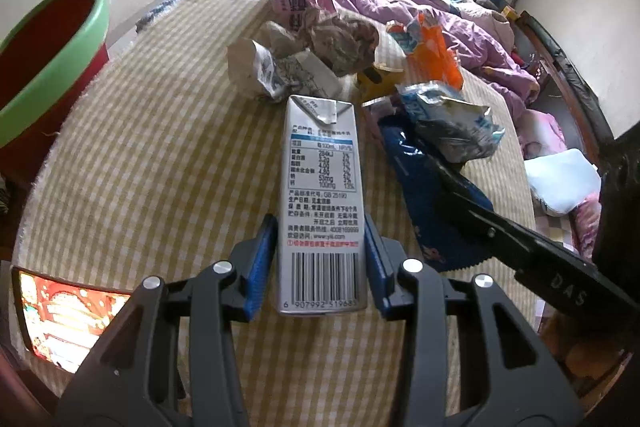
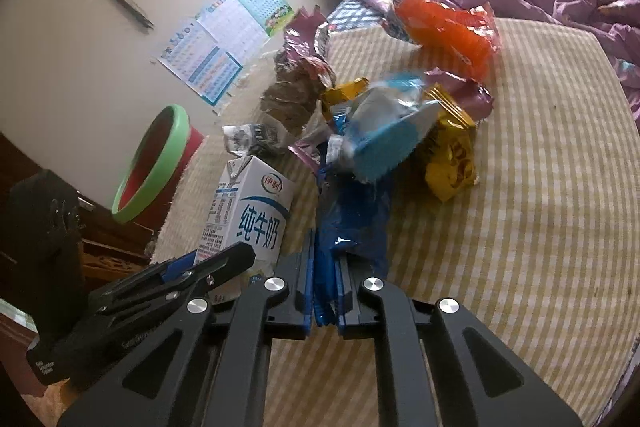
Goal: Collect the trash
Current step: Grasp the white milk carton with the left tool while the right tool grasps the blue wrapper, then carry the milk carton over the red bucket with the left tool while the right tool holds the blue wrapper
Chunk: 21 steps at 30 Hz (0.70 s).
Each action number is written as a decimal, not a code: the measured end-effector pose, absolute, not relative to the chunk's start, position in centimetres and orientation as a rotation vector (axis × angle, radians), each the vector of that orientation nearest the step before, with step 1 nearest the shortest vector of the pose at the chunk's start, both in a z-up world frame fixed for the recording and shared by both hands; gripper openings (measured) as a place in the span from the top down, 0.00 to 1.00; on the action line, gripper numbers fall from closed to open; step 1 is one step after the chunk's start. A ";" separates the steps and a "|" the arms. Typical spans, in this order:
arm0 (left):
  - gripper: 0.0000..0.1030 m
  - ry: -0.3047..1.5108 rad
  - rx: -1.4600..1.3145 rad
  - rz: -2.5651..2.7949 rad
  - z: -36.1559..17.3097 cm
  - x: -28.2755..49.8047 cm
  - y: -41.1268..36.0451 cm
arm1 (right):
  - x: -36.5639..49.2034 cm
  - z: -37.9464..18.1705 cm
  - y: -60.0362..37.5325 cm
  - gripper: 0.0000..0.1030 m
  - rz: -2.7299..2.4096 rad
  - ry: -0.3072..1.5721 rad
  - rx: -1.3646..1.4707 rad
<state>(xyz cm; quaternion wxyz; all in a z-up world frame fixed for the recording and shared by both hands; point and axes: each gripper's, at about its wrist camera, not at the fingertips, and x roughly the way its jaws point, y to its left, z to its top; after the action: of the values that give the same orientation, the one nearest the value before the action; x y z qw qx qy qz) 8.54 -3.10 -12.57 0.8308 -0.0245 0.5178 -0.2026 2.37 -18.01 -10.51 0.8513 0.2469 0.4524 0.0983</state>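
My right tongs (image 2: 326,287) pinch the crinkly dark-blue foil wrapper (image 2: 352,211) and my left tongs (image 1: 320,259) clamp the grey rectangular milk carton (image 1: 322,203) on the checked bed (image 1: 160,155); I should lift both gently toward the far-left green-rimmed red bin (image 1: 52,67).

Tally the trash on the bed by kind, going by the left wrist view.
Milk cartons: 2 (upright carton, crushed carton)
Crumpled paper: 1 (brown paper)
Wrappers: 5 (orange wrapper, yellow wrapper, light blue wrapper, dark blue wrapper, purple wrapper)
Total: 8 seen clearly; more may be hidden in the pile.
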 end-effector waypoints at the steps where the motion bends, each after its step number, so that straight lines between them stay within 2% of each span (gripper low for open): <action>1: 0.61 1.087 -0.055 -0.429 -12.2 8.5 -2.9 | 2.2 -10.3 -17.9 0.92 0.211 0.945 0.516; 11: 0.61 0.998 -0.087 -0.426 -9.0 8.5 -1.1 | 1.3 -6.5 -16.0 0.92 0.243 0.830 0.448; 21: 0.61 0.973 -0.086 -0.431 -8.4 8.5 1.0 | 1.9 -5.5 -14.6 0.92 0.225 0.796 0.459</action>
<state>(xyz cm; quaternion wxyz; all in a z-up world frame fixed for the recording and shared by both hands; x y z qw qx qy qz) 8.52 1.02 -8.39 0.8609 -0.0412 0.4637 -0.2053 1.90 -14.62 -5.55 0.8903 0.2212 0.3831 0.1084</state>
